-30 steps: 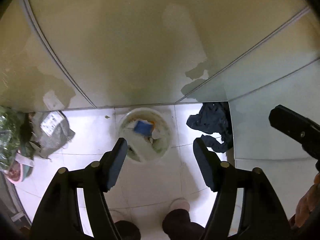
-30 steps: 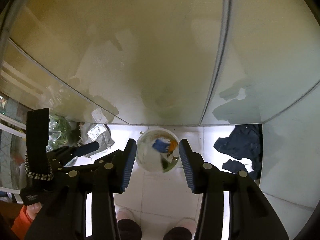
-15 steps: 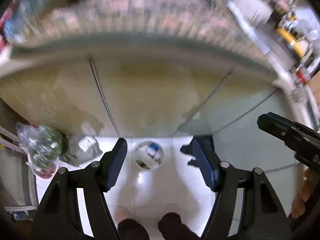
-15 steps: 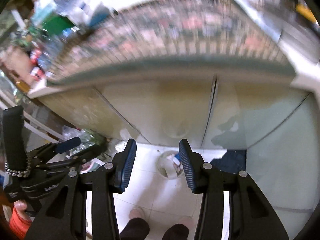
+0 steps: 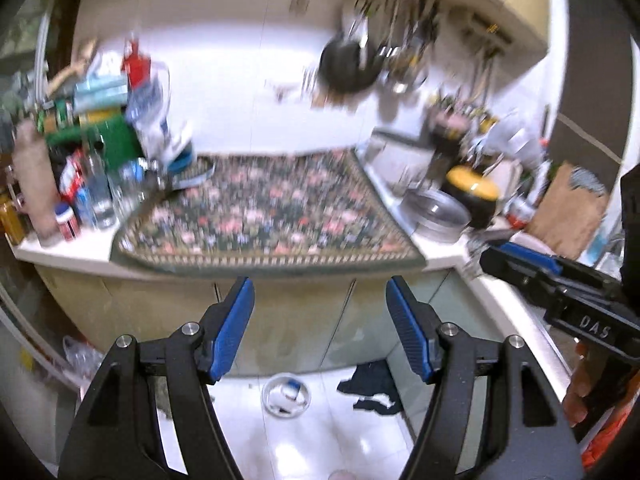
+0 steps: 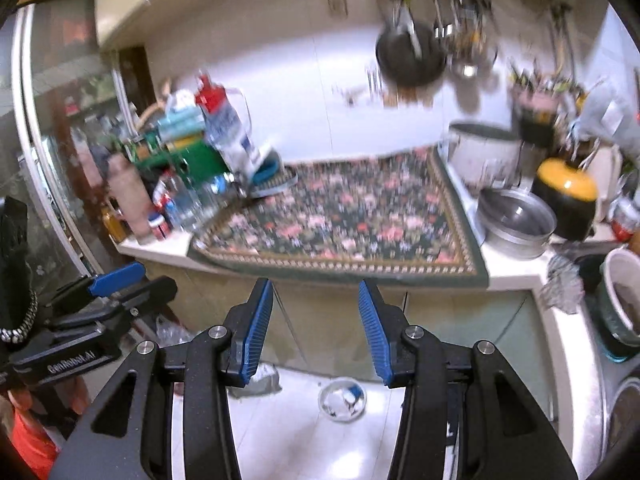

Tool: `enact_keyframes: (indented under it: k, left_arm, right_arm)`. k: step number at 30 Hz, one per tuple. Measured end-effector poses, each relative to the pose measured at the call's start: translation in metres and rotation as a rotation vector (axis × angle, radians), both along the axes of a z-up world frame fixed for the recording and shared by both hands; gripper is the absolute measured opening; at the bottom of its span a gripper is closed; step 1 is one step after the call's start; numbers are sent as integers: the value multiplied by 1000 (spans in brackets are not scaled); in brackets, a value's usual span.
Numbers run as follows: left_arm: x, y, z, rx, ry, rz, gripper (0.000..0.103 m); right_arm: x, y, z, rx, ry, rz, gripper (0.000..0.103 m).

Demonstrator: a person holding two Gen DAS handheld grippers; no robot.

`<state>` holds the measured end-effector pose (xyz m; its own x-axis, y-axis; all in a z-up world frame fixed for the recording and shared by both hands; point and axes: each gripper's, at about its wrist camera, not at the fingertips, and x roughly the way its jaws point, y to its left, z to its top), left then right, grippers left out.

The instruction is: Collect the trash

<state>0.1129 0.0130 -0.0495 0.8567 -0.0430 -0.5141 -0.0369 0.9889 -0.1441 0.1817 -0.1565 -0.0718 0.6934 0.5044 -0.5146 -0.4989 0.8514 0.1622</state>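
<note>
- Left wrist view: the left gripper stands with its blue-padded jaws spread wide and nothing between them, hanging in front of the pale cabinet doors.
- Below those jaws, on the white tiled floor, sits the white trash bin, with scraps inside, one of them blue.
- Just right of the trash bin lies a dark crumpled cloth, at the foot of the cabinet doors.
- Above the trash bin, the counter carries a floral mat; left of the mat stands a crowd of bottles, and right of it a metal pan beside a yellow-lidded pot.
- At the right edge of this view the right gripper shows from the side; its opening cannot be judged here.

- Right wrist view: the right gripper has its jaws parted and empty, held before the same cabinet doors.
- The trash bin sits on the floor under the jaws, slightly right of their midline.
- Left of the trash bin, a grey crumpled bag lies on the floor, partly hidden by the left finger.
- The floral mat covers the counter above the trash bin, and a dark pan hangs on the wall higher up, blurred.
- The left gripper appears at the left edge, well left of the trash bin.
</note>
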Motion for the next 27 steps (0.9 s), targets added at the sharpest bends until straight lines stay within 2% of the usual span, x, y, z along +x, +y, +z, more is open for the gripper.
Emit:
enact_keyframes:
  k: [3,4,7,8,11,15,27]
  left_arm:
    - [-37,-1,22,28,-45,-4,68]
    - [-49,-2,27,35,-55,0,72]
    - [-81,4,38,29,-88,6,89]
    - [-91,6,41,24,-99,9,92]
    - [-110,8,46,33,-110,14,95]
    - [-131,11,49,41,-113,17,101]
    - [-156,8,56,33,-143,13,101]
  right_arm:
    - [-31,2,17,0,-46,-16,41]
    - [-43,2,23,6,-61,-18,42]
    - [-69,2,34,13,-107,-31,55]
    - [-79,1,38,19,-126,-39,63]
    - [-94,0,44,34,-152,-48,87]
    - [-108,0,49,38,-182,-65,100]
    - [-136,3,51,7,-199,-64,100]
